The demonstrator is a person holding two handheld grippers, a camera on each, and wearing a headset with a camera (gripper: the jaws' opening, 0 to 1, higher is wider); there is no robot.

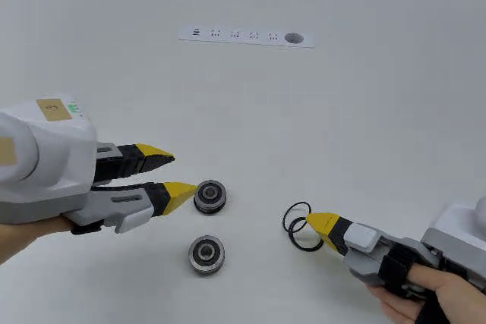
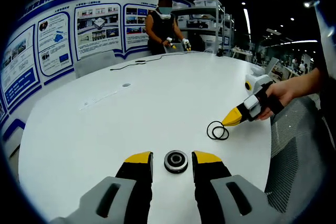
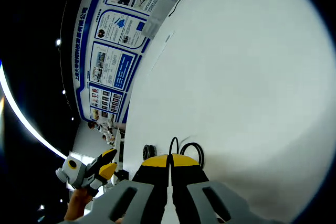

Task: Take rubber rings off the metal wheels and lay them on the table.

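The left gripper (image 1: 181,174) sits nearest, at the near left, with its jaws spread and their yellow tips either side of the far wheel (image 1: 209,196) but not touching it. In the left gripper view that wheel sits squarely between the tips. It lies flat on the tabletop (image 1: 342,111), and its dark outer band looks like a rubber ring still seated, though this is hard to confirm. A second wheel (image 1: 206,254) lies just nearer, apart from the first. To the right, two loose rubber rings (image 1: 298,225) lie overlapping on the tabletop, with the right gripper (image 1: 323,225) at their near-right edge, its jaws pressed together on nothing. The step in hand seems to be seizing the far wheel. The jaws should close on the metal hub or flat faces, not the rubber, so the ring stays free to peel. The right tips can then hook the band's edge and roll it off sideways.
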